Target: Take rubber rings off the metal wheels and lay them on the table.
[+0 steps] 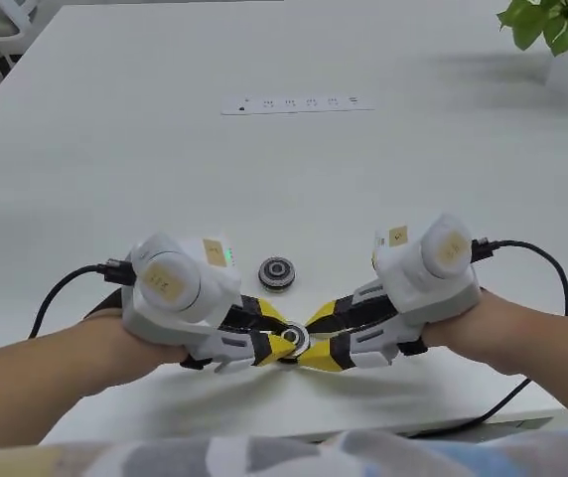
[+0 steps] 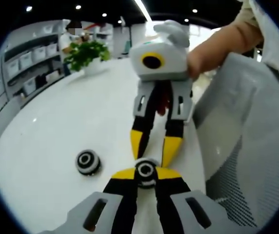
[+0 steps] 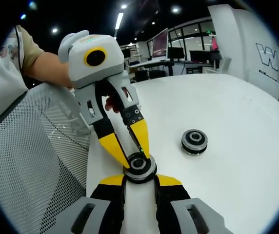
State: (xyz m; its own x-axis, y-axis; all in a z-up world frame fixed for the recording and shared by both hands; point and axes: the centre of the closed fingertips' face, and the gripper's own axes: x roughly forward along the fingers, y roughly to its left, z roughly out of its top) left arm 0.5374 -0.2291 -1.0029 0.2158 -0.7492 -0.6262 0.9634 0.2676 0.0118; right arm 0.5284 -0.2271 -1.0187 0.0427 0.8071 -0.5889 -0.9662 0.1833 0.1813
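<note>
A small metal wheel with a black rubber ring [image 1: 292,341] is held just above the near table edge between both grippers. My left gripper [image 1: 276,343] comes in from the left, and its yellow tips [image 2: 147,174] are shut on the wheel [image 2: 146,170]. My right gripper [image 1: 314,348] meets it from the right, and its tips [image 3: 140,179] are shut on the same wheel [image 3: 139,167]. In each gripper view the other gripper points in from above: the right gripper [image 2: 154,148] and the left gripper [image 3: 132,146]. A second ringed wheel [image 1: 276,272] lies flat on the white table [image 1: 165,179], a little beyond the grippers.
A white socket strip [image 1: 297,103] lies far back at the middle of the table. A potted plant [image 1: 552,22] stands at the far right corner. Black cables [image 1: 547,263] trail from both grippers. A mesh chair back [image 3: 37,146] sits just behind the near table edge.
</note>
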